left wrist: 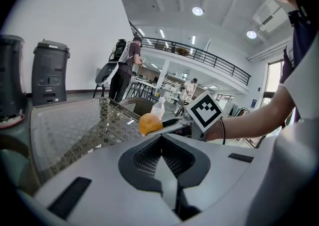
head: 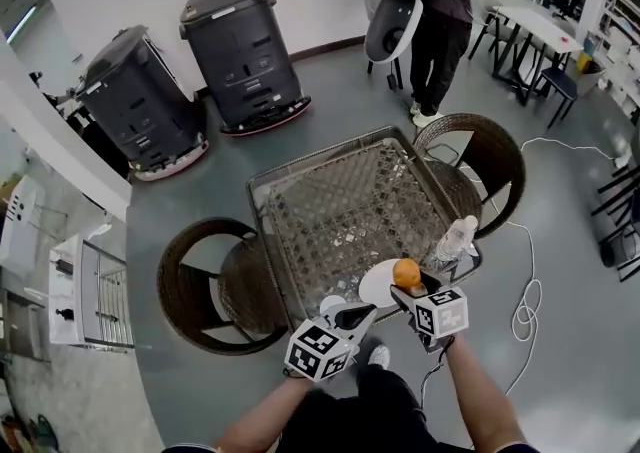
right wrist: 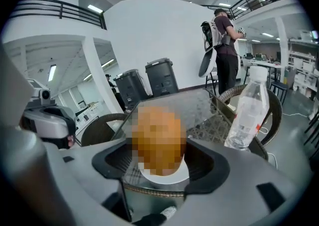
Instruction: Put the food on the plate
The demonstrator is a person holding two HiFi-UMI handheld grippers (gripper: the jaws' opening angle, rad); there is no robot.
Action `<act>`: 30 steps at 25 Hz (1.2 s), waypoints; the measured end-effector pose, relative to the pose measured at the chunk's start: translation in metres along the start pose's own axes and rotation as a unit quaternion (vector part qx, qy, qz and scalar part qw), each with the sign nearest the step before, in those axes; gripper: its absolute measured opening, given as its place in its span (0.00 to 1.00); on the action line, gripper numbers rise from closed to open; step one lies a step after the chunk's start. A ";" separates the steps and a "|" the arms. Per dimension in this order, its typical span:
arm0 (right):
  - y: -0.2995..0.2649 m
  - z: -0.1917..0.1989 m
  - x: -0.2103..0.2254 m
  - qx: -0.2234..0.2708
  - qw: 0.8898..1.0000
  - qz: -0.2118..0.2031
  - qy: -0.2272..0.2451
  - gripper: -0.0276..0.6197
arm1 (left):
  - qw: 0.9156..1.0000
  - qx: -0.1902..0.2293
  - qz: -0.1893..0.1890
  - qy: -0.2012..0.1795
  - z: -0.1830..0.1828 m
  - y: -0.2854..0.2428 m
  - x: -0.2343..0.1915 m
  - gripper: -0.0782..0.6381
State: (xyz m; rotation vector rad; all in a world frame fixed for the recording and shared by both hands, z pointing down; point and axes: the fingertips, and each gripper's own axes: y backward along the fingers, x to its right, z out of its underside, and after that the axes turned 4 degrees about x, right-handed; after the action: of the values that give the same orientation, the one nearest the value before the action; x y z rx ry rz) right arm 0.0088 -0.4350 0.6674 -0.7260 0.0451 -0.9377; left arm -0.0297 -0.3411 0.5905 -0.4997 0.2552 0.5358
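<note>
Right tongs (head: pixel 408 289) clamp the orange (head: pixel 406 272) over the plate (head: pixel 375 287) on the wicker table (head: pixel 340 201); left tongs (head: pixel 358 317) closed.

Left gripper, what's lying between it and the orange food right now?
The white plate, seen in the head view, lies between the left gripper and the orange food, which the right gripper holds.

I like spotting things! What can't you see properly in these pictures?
Round orange fruit: right gripper view, a mosaic patch blurs its skin.
White round plate: head view, partly covered by the fruit and the right gripper.
Clear plastic bottle: right gripper view, label print too small to read.
</note>
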 end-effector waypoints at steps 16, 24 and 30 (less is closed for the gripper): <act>-0.072 0.063 0.017 -0.165 0.970 -0.035 0.177 0.54 | 0.995 -0.010 -0.083 0.049 0.021 -0.015 -0.014 0.12; -0.100 0.075 0.012 -0.189 0.960 -0.046 0.203 0.54 | 0.993 -0.012 -0.102 0.057 0.026 -0.010 -0.024 0.12; -0.103 0.079 0.012 -0.220 0.951 -0.041 0.213 0.54 | 0.992 -0.012 -0.112 0.062 0.027 -0.004 -0.028 0.12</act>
State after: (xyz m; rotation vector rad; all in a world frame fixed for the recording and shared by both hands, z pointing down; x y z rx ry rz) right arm -0.0315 -0.4394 0.7914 -0.9258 0.6256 -1.1679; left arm -0.0477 -0.3418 0.6254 -0.5777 0.3081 0.2895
